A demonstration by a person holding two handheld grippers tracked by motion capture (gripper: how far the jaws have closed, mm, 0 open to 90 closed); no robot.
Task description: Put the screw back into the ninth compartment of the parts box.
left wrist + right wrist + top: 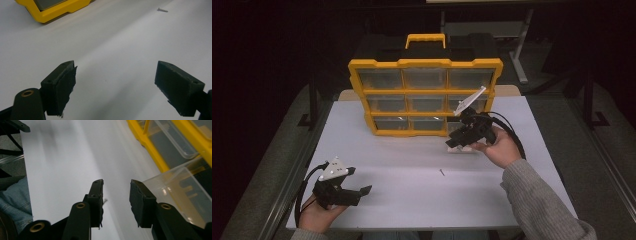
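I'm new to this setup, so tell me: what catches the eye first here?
The yellow drawer cabinet standing at the back of the white table stands out most. Beside its lower right corner, the right gripper hovers open by a pulled-out clear drawer. A small screw lies alone mid-table.

A white rectangular tabletop carries a yellow plastic organiser case that stands upright near its far edge, front towards the camera. The case has three rows of clear plastic drawers set in a yellow frame, a black top and a yellow carry handle. A pale wooden board shows just behind the tabletop, at the case's left. A black metal stand rises beside the tabletop's left edge. Grey floor lies on both sides, and a light metal table leg stands in the dark background.
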